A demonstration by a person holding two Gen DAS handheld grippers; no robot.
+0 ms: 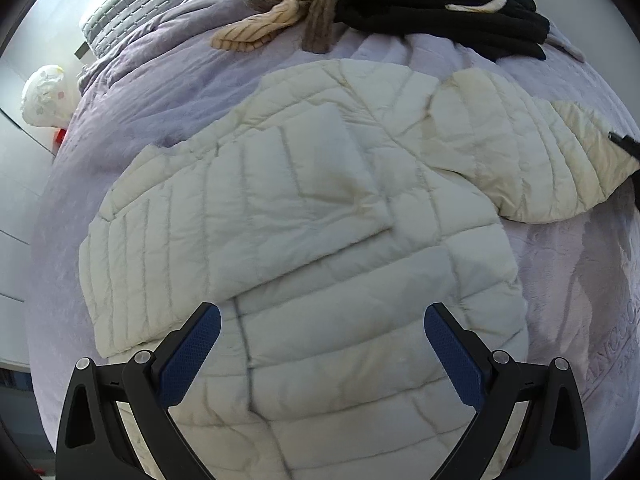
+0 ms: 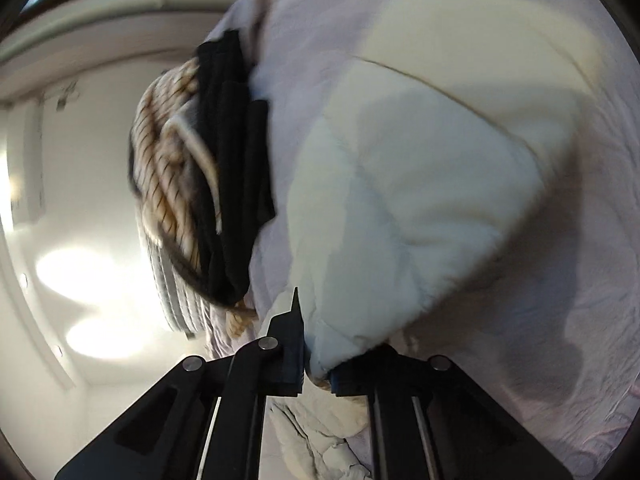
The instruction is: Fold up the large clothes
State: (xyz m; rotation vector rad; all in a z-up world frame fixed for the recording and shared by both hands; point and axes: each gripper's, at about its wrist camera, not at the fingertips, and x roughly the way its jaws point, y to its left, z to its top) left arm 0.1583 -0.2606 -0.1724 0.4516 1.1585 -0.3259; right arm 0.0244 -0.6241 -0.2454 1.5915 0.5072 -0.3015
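Note:
A white quilted puffer jacket (image 1: 304, 240) lies spread on a lilac bedspread (image 1: 580, 280). One sleeve is folded across its body. My left gripper (image 1: 322, 344) hovers open just above the jacket's lower part, blue pads apart, holding nothing. The jacket's other sleeve (image 1: 560, 160) stretches right, where a black fingertip (image 1: 624, 144) of my right gripper meets its cuff. In the right wrist view my right gripper (image 2: 318, 364) is shut on that sleeve (image 2: 400, 220), which is lifted off the bed.
A pile of clothes sits at the bed's far end: a beige striped garment (image 1: 280, 8) and a black one (image 1: 440, 12); both also show in the right wrist view (image 2: 168, 168). A grey quilted pillow (image 1: 132, 12) lies far left. A white bag (image 1: 42, 96) stands beside the bed.

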